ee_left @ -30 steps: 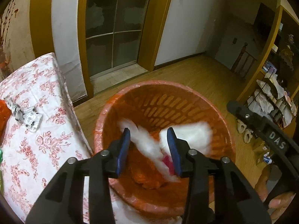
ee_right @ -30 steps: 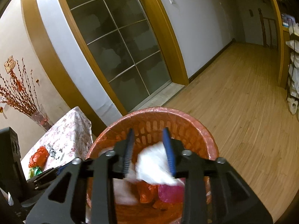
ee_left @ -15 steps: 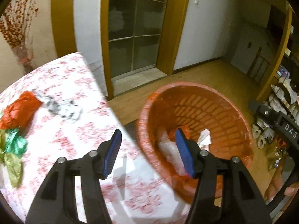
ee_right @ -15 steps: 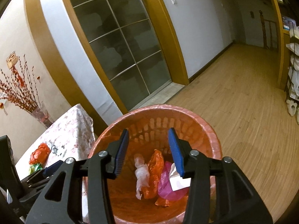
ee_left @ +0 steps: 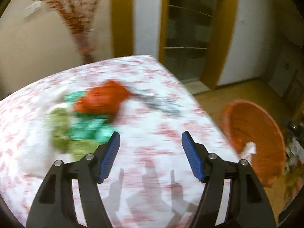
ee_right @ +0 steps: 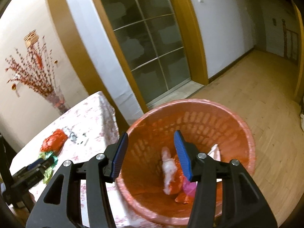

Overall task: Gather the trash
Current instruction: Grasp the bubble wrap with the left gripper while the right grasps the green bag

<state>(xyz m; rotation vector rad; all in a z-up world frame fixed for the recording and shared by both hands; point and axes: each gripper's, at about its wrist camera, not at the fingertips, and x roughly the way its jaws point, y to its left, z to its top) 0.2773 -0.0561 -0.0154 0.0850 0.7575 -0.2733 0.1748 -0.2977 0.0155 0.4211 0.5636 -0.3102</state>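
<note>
Between your left gripper's (ee_left: 150, 152) just-widened, empty blue jaws lies bare floral tablecloth (ee_left: 161, 133), crumpled green and orange wrappers (ee_left: 89, 117) beyond; your right gripper (ee_right: 150, 152), likewise opening, empty, hovers over the orange slatted plastic bin (ee_right: 245, 133) holding discarded scraps (ee_right: 169, 171).

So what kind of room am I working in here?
Most likely a home living or dining room: a table with a floral cloth, wood floor, a glass-panelled sliding door, and a vase of red branches.

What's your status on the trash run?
Both grippers, left and right, open, empty, jaws just widened. Bin holds dropped scraps. Red and green wrappers on table. Nothing blocking.
</note>
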